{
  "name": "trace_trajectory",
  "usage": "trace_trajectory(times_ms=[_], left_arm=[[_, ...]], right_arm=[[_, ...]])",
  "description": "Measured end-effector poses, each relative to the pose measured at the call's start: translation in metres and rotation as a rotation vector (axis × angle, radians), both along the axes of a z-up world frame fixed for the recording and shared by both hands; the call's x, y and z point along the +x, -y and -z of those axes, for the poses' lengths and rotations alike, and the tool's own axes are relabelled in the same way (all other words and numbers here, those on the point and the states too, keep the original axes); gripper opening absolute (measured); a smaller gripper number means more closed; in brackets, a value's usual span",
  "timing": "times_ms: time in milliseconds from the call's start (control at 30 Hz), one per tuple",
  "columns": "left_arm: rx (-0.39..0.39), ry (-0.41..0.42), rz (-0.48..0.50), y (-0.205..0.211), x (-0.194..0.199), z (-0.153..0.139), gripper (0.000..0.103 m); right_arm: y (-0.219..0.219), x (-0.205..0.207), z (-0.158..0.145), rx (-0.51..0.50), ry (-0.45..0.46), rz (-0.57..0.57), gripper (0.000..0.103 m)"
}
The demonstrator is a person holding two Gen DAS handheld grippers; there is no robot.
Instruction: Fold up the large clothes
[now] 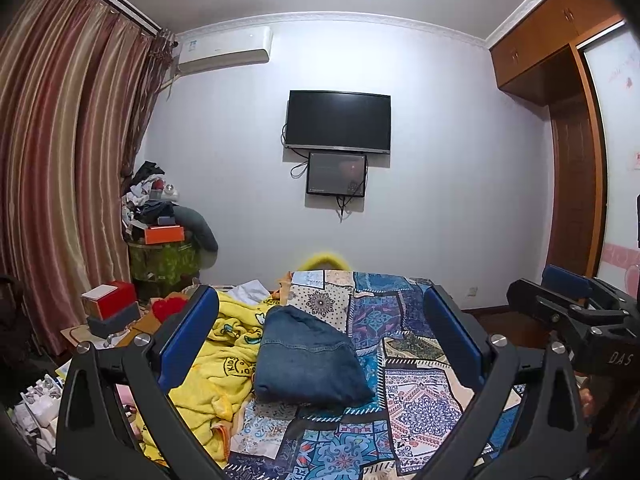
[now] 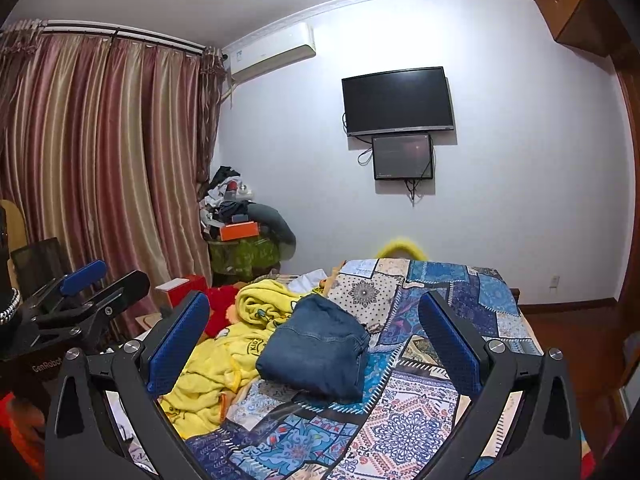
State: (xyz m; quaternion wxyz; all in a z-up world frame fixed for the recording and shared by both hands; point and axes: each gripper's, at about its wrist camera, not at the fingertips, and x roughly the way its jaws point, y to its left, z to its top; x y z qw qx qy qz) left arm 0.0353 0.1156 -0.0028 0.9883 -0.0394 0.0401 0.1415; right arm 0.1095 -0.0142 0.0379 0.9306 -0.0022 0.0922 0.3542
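Denim garment, folded into a compact bundle, lying on the patchwork bedspread near mid-bed, touching a rumpled yellow blanket on its left. Left tongs raised above the bed, spread wide, gripping nothing. Right tongs likewise wide apart and empty, framing the bundle. Black television on the far wall, striped curtains at left.

Bed foot cut off by lower edge; its far end hides most of a yellow object. Wardrobe cropped at right. Blanket partly hidden behind gripper finger. Small screen content illegible.
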Motion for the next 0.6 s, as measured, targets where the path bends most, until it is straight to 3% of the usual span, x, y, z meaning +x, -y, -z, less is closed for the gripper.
trace_trajectory(times_ms=[600], left_arm=[[-0.014, -0.015, 0.011, -0.0043, 0.0044, 0.0016, 0.103]], right_arm=[[0.0029, 0.0015, -0.0004, -0.001, -0.012, 0.004, 0.103]])
